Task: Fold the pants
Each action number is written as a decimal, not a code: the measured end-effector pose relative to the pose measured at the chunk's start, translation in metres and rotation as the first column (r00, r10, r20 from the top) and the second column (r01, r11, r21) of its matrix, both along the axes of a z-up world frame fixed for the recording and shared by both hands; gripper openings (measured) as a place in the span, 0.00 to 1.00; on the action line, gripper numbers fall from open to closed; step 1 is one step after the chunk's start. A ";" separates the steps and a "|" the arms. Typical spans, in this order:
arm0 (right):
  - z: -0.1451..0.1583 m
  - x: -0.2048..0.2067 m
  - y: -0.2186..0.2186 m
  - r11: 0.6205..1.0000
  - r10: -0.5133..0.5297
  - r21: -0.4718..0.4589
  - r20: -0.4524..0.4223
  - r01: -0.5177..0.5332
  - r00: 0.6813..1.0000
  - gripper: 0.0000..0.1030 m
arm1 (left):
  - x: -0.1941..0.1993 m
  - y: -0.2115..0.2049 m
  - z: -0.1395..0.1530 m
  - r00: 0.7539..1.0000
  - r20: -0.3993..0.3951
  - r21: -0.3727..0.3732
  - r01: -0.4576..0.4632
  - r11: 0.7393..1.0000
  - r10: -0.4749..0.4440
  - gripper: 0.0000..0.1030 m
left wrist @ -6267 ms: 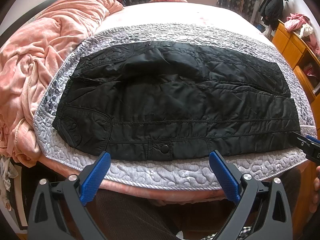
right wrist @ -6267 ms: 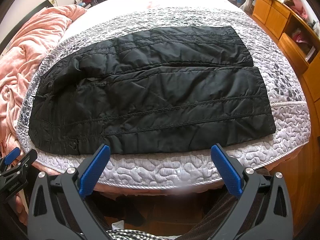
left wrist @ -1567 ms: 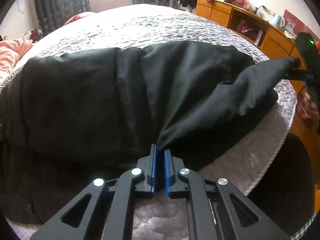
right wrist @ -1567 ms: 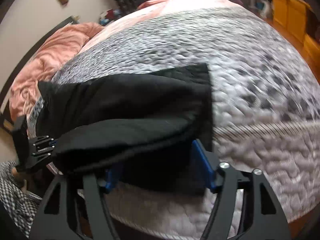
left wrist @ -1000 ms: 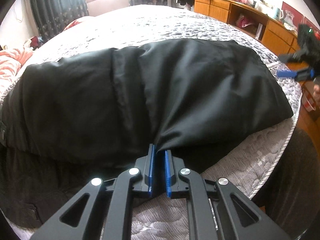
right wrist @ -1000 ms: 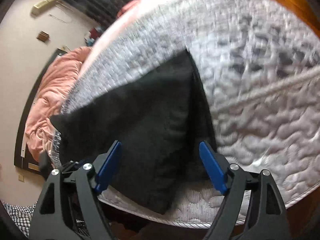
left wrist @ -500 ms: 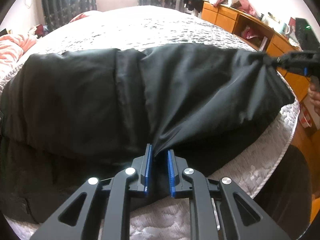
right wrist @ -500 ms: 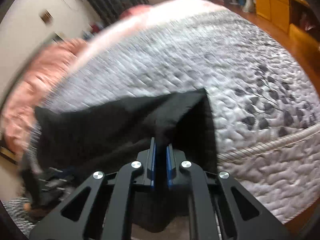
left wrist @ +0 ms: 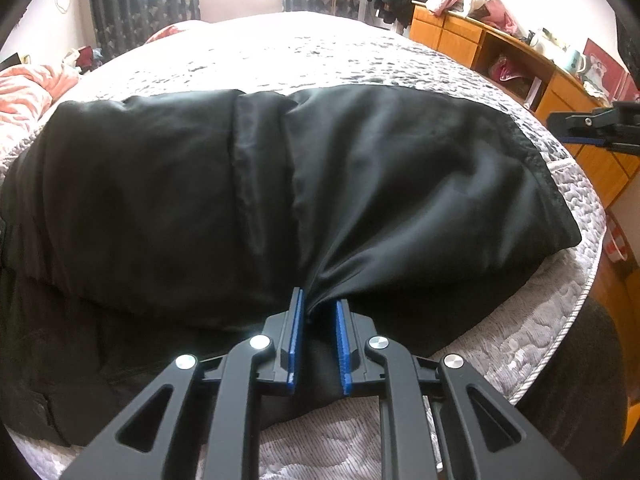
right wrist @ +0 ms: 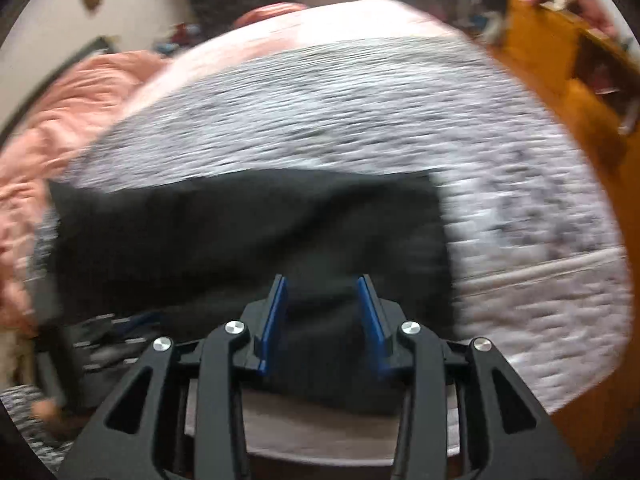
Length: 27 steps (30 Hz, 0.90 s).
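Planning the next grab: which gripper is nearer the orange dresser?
Right. The right gripper, jaws just opened and empty, hovers by the dresser. The left gripper, jaws just eased wider yet pinching the pants, is at the bed's near edge.

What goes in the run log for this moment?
left gripper: pinching a fold of the shiny black pants | right gripper: jaws just opening, clear of cloth | pants: folded over on the grey quilted bed cover

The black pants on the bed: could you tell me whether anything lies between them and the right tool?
Nothing visible does. The right tool is open directly over the black pants, with only their own fabric between its fingers; the quilted bed cover beside them is bare.
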State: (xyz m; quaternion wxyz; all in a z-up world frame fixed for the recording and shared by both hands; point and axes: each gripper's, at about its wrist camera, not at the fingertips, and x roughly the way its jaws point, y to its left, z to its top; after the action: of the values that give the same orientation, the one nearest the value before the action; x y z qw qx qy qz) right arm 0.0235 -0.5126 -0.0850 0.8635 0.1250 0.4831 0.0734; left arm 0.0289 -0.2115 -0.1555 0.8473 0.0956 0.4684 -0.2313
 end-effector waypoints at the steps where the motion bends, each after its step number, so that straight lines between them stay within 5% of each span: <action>1: -0.004 0.003 0.008 0.999 0.028 0.040 -0.016 -0.027 0.999 0.35 | 0.000 0.001 0.000 1.000 -0.002 -0.005 -0.004 1.000 0.004 0.14; 7: -0.077 0.024 0.034 0.996 0.005 0.086 -0.213 0.014 0.977 0.33 | 0.002 0.006 0.001 1.000 -0.018 -0.018 -0.001 1.000 0.000 0.16; 10: -0.087 0.026 0.030 0.996 -0.021 0.075 -0.231 0.039 0.973 0.20 | 0.000 0.014 0.013 0.999 -0.038 -0.046 0.021 0.999 -0.023 0.20; 13: -0.084 0.036 0.036 1.000 -0.009 -0.009 -0.238 0.008 0.971 0.21 | 0.002 0.041 0.030 0.992 -0.124 -0.114 -0.051 0.992 0.037 0.59; 15: -0.080 0.039 0.039 0.999 -0.008 -0.035 -0.239 0.000 0.971 0.22 | 0.006 0.069 0.038 0.982 -0.149 -0.160 -0.141 0.977 0.117 0.62; 20: -0.079 0.044 0.040 0.999 -0.015 -0.041 -0.241 0.006 0.970 0.22 | 0.050 0.153 0.034 0.898 -0.263 -0.214 -0.412 0.886 0.354 0.63; 24: -0.075 0.050 0.038 1.000 -0.015 -0.022 -0.241 0.010 0.971 0.22 | 0.087 0.191 0.018 0.823 -0.408 -0.303 -0.531 0.792 0.396 0.63; 27: -0.078 0.038 0.041 1.000 -0.013 -0.025 -0.241 0.007 0.971 0.22 | 0.101 0.195 0.015 0.814 -0.427 -0.341 -0.549 0.764 0.394 0.63</action>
State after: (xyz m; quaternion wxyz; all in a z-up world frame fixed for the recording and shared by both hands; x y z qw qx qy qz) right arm 0.0612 -0.4715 -0.1629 0.8003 0.1253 0.5844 0.0477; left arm 0.1294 -0.0161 -0.1402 0.7854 -0.2654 0.5459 -0.1216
